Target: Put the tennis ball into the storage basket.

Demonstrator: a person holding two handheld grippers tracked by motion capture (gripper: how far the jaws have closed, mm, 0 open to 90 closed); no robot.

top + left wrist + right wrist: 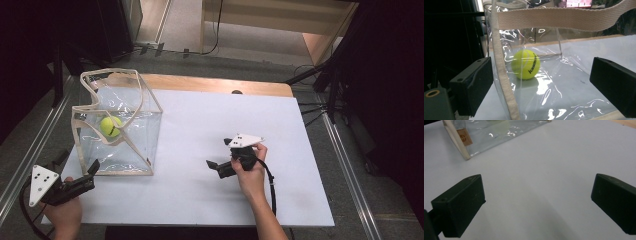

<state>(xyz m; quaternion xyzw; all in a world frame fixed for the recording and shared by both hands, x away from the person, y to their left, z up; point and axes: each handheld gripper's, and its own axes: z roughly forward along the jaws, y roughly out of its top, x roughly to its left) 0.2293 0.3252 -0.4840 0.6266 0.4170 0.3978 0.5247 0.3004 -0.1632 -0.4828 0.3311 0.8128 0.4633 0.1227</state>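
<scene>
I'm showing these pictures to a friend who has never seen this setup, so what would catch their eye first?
Probably the bright yellow tennis ball, sitting inside a clear plastic bag with cream straps at the table's left side. Next, the two black grippers held by the person's hands: the left gripper open at the bag's near corner, and the right gripper open over the bare white table near the middle.
</scene>
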